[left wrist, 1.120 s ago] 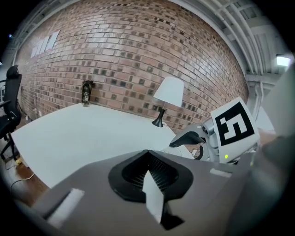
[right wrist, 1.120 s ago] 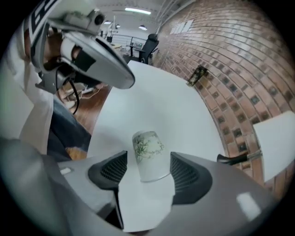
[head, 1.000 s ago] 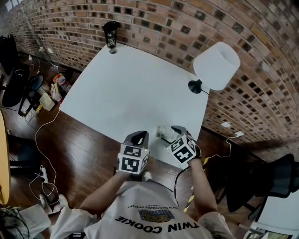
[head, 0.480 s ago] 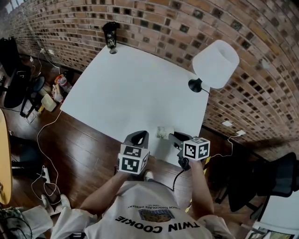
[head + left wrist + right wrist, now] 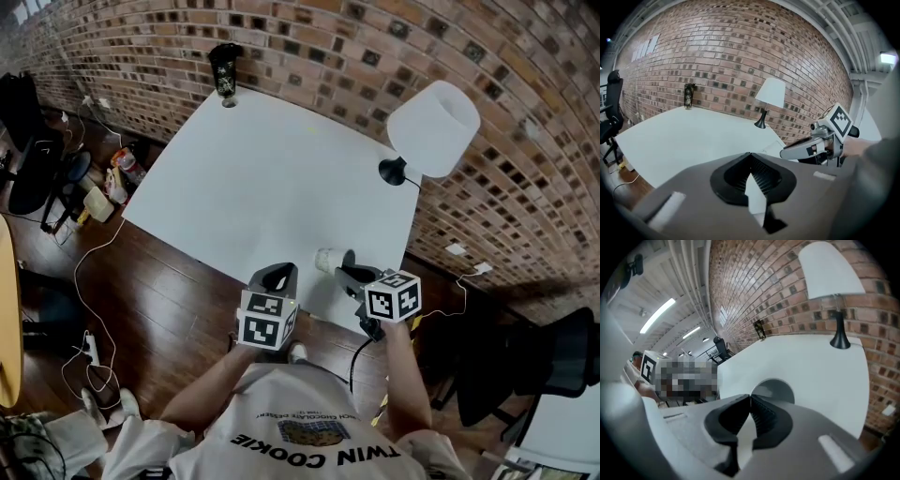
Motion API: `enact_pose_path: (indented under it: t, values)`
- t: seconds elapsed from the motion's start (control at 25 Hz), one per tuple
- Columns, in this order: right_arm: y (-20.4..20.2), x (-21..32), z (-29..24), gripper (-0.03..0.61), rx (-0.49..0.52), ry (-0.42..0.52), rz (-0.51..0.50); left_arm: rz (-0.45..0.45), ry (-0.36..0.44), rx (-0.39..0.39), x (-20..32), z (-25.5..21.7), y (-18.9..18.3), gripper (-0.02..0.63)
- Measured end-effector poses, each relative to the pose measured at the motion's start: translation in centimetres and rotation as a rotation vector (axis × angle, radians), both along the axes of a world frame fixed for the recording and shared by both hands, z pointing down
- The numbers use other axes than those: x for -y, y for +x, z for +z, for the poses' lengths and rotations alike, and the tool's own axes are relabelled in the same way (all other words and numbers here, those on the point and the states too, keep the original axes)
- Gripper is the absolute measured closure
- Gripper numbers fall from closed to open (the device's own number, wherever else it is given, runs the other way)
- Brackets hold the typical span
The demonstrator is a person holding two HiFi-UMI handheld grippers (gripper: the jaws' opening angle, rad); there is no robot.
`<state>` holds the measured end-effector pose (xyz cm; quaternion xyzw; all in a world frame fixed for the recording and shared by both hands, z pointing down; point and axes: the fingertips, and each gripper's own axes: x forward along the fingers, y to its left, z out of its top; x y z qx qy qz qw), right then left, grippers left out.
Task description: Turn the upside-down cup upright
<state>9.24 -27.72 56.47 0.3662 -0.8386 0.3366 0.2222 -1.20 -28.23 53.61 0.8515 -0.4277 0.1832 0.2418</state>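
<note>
A pale plastic cup (image 5: 327, 260) hangs tilted on its side just above the white table's (image 5: 253, 178) near right corner. My right gripper (image 5: 343, 269) has just been closing on the cup's thin wall, and its jaws now pinch it. In the right gripper view the cup (image 5: 772, 391) shows as a grey round shape just past the closed right gripper (image 5: 750, 397). Beside it to the left, my left gripper (image 5: 280, 274) is shut and holds nothing; in its own view the left gripper (image 5: 750, 154) has its jaws together, with the cup (image 5: 772, 148) off to the right.
A lamp with a white shade (image 5: 433, 129) stands at the table's right edge by the brick wall. A dark tumbler (image 5: 223, 70) is at the far corner. Cables and bags (image 5: 103, 187) lie on the wooden floor to the left; a black chair (image 5: 553, 361) is at the right.
The right gripper rolled over, closed on the cup and raised it off the table, so the cup now lies tilted sideways. The left gripper stayed put.
</note>
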Motion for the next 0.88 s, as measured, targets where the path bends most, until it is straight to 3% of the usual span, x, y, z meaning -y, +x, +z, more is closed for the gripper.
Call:
enact_pose_path:
  t: [0.16, 0.32, 0.4, 0.6, 0.88]
  values:
    - [-1.3, 0.2, -1.1, 0.566, -0.226, 0.072, -0.173, -0.008, 0.001, -0.002, -0.1, 0.0, -0.2, 0.607]
    - [-1.2, -0.8, -0.5, 0.566, -0.66, 0.113, -0.471, -0.013, 0.002, -0.002, -0.3, 0.0, -0.4, 0.607]
    - [-1.4, -1.5, 0.1, 0.566, -0.778, 0.108, -0.604, -0.019, 0.002, -0.004, -0.3, -0.1, -0.6, 0.607]
    - [-2.1, -2.5, 1.1, 0.565, -0.842, 0.091, -0.742, -0.032, 0.006, -0.007, -0.2, -0.3, -1.1, 0.607]
    - [-2.5, -2.4, 1.9, 0.561, -0.895, 0.127, -0.793, -0.051, 0.008, -0.005, -0.3, -0.3, -1.7, 0.607]
